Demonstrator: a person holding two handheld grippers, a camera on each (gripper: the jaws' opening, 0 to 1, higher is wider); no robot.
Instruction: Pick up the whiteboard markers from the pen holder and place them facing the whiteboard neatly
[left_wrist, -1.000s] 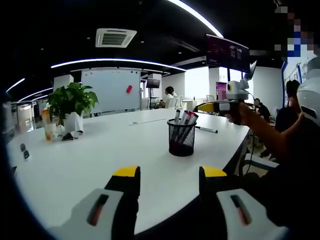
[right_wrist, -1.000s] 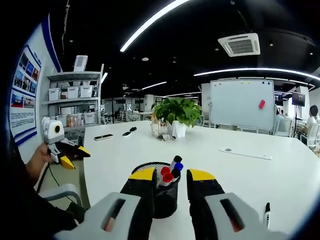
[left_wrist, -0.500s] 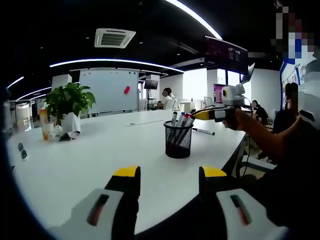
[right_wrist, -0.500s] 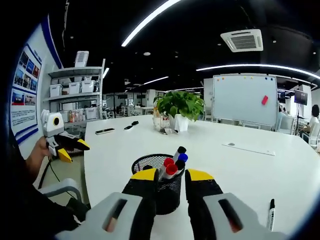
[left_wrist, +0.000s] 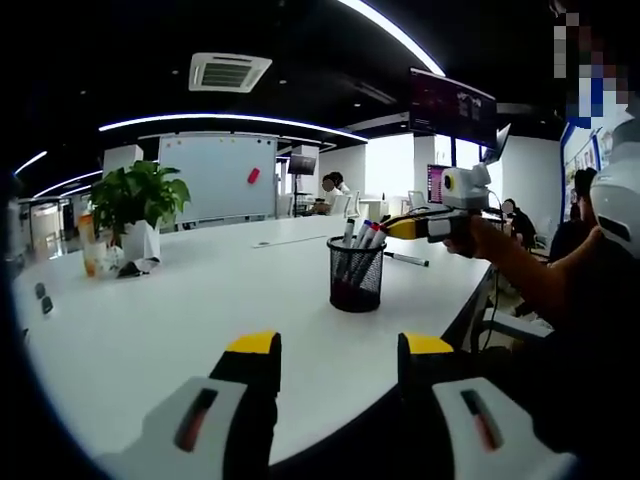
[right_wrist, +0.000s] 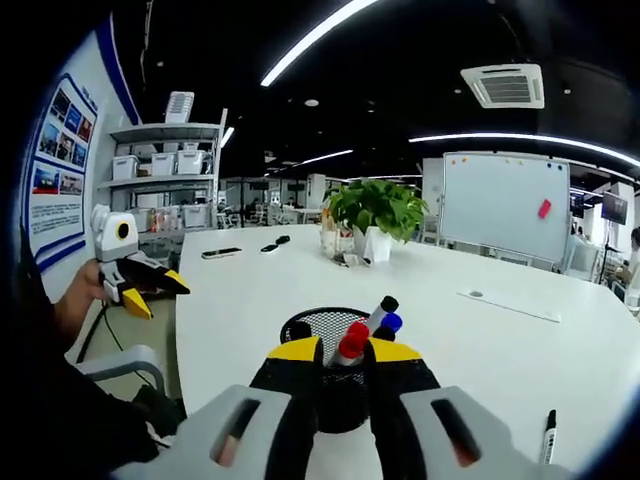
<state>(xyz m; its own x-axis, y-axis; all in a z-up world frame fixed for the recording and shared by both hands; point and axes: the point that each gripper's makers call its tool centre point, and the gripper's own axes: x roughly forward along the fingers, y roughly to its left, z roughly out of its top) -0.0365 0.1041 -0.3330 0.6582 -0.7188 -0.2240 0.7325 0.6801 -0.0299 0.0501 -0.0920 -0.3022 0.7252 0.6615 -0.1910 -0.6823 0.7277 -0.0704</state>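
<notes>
the right tool (right_wrist: 345, 352) has its jaws closed in on a red-capped marker (right_wrist: 352, 341) standing in the mesh pen holder (right_wrist: 322, 325) on the tabletop (right_wrist: 240, 300), apparently to lift it out. the left tool (left_wrist: 338, 352) waits wide open and empty, off to the side. the whiteboard (right_wrist: 506, 206) stands beyond. no writing can be read.

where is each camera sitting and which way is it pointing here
Left gripper view: rides the left gripper, low at the table edge, facing the pen holder; the person's arm with the right gripper enters from the right.
Right gripper view: rides the right gripper, closed on a red-capped marker above the holder; the left gripper shows at left.
Shared: holder, plant, whiteboard.
</notes>
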